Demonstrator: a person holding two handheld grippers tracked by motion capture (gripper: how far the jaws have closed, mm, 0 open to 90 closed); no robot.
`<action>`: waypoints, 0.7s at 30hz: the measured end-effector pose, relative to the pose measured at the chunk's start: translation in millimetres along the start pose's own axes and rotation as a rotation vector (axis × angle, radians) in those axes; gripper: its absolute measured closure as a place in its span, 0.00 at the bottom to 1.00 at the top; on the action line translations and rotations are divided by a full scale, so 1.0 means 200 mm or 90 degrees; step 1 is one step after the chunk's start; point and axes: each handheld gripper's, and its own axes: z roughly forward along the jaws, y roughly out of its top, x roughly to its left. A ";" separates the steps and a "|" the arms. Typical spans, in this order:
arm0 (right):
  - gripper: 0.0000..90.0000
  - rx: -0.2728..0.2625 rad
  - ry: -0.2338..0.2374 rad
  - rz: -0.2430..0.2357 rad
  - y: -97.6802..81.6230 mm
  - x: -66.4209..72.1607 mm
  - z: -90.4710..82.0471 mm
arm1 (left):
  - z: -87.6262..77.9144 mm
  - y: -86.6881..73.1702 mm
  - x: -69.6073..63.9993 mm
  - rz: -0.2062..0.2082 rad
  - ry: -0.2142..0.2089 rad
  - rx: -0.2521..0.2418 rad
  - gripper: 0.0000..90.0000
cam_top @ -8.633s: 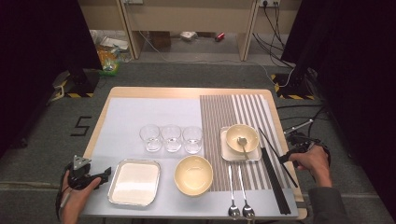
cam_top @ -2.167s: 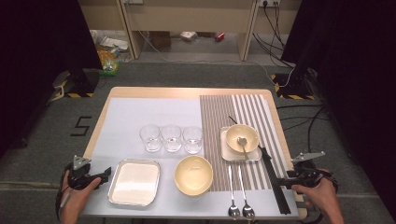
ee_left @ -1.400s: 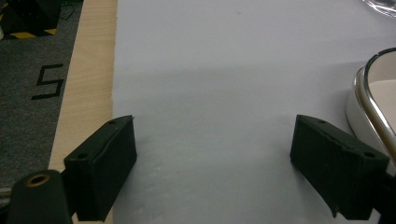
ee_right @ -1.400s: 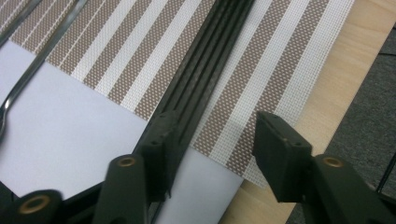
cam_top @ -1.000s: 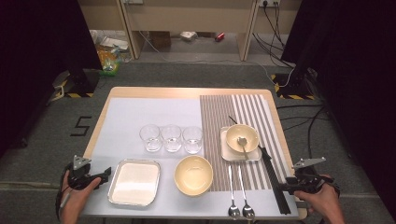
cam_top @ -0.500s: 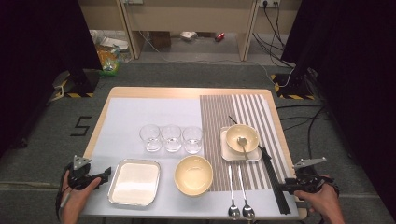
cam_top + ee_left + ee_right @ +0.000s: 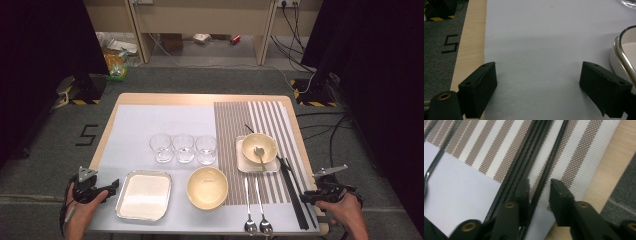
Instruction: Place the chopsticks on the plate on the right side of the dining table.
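Resting at the counter's [image 7: 150, 100] near-left corner, the left claw [image 7: 539, 82] gapes wide over bare mat beside the metal tray [image 7: 143, 195]. The right claw [image 7: 539, 191], jaws just narrowing, straddles one thin black chopstick [image 7: 549, 162] on the striped placemat [image 7: 260, 120], near the right edge.

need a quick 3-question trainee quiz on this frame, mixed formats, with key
1. How many glasses stand in the row at mid-table? A) two B) three C) five
2. True or false: a spoon lies in the small bowl on the square plate.
3. What lies between the jaws of the right tongs?

Key
1. B
2. True
3. A black chopstick. The jaws have just been closing on either side of it, with a gap left at one pad, so there is no grip yet.
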 end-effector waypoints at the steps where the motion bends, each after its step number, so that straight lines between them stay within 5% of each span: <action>1: 0.81 0.009 0.000 -0.002 0.01 -0.01 0.00 | 0.00 0.00 0.00 0.000 -0.001 0.001 0.15; 16: 0.92 0.164 0.012 0.135 0.18 -0.06 0.03 | 0.00 0.00 0.00 0.000 -0.001 0.001 0.15; 21: 0.93 0.190 -0.008 0.132 0.21 -0.05 0.05 | 0.00 0.00 0.00 0.000 -0.001 0.001 0.15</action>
